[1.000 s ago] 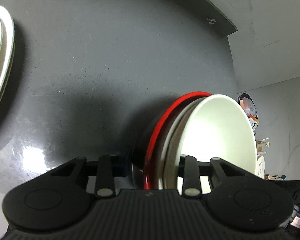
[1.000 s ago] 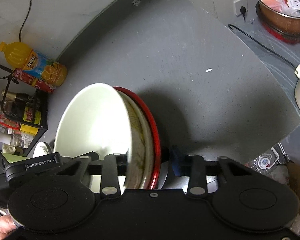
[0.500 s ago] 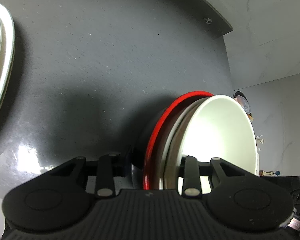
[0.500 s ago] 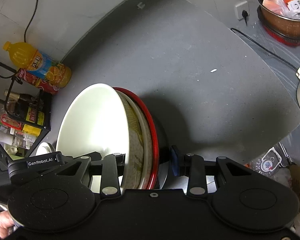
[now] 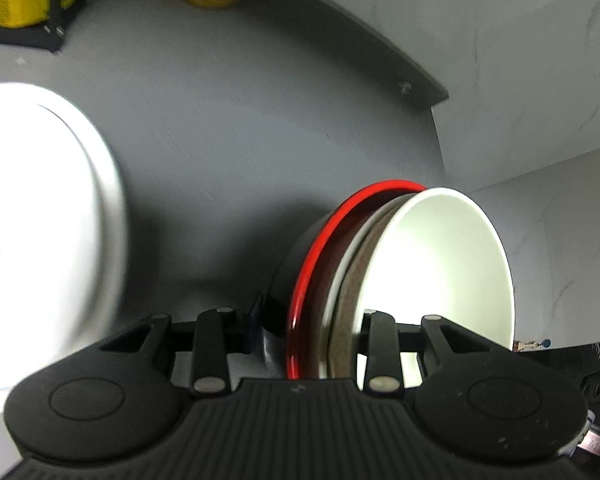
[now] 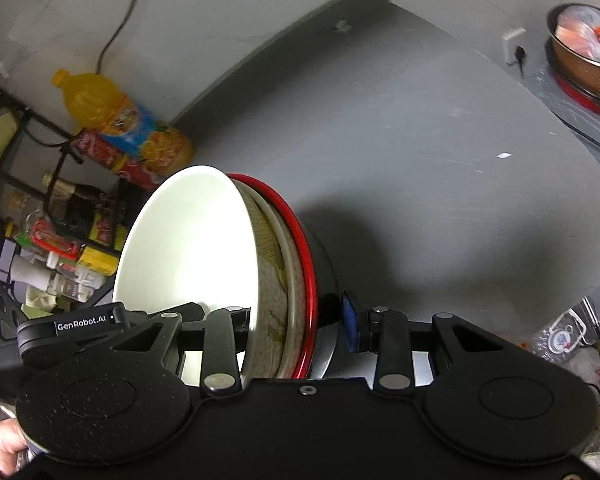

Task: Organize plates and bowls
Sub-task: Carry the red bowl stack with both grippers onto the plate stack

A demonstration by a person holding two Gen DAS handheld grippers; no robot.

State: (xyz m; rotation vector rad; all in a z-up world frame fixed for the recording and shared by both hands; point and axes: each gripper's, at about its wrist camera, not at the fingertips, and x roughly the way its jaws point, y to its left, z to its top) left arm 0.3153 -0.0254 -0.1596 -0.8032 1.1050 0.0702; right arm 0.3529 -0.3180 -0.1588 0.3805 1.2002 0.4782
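A nested stack of bowls (image 5: 420, 264) is held between both grippers above the grey counter (image 5: 228, 128): a white bowl inside, a patterned beige bowl, and a black bowl with a red rim outside. My left gripper (image 5: 308, 328) is shut on one side of the stack. My right gripper (image 6: 296, 320) is shut on the other side of the stack of bowls (image 6: 220, 248). White plates (image 5: 40, 232) lie on the counter to the left in the left wrist view, overexposed and blurred.
An orange juice bottle (image 6: 128, 120) and a red can lie by a black rack of bottles (image 6: 40, 220) at the counter's left back. A pot with bags (image 6: 584, 52) stands at the far right. A wall socket (image 6: 514, 44) and cable are near it.
Both grippers have carried the bowl stack to the left and up. The white plates and the juice bottle now show much larger in the left wrist view.
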